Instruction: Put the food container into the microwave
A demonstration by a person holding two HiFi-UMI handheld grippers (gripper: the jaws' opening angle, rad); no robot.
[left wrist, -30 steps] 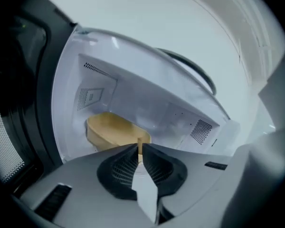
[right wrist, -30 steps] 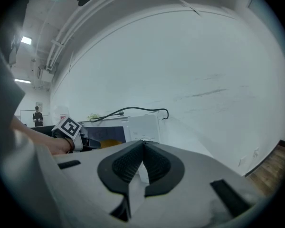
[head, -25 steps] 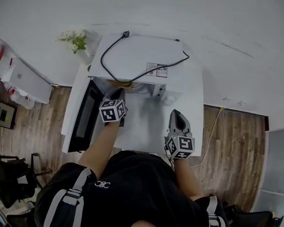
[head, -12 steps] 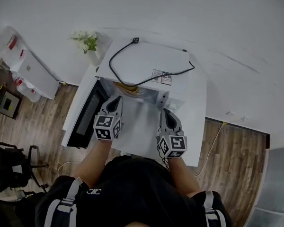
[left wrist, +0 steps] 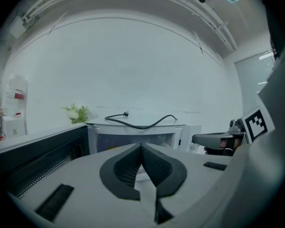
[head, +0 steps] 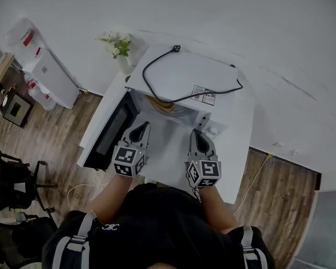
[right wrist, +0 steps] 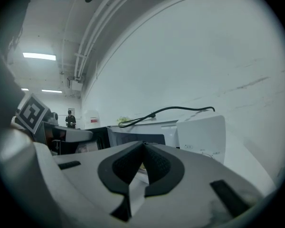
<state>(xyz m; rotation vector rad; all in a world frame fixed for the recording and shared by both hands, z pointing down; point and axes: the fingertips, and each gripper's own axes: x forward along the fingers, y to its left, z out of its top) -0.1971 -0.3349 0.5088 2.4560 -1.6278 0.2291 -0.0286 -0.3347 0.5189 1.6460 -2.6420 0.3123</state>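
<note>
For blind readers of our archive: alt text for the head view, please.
A person holds the left gripper and right gripper, both shut and empty, before a white microwave whose door stands open; a black cord lies on top.

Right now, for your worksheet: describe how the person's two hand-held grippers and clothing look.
Both the left hand-held gripper and right hand-held gripper have grey, tapering bodies. Each carries a cube with black-and-white square markers. Their pads are black, curved and finely textured. The person wears a black top with grey shoulder straps.
</note>
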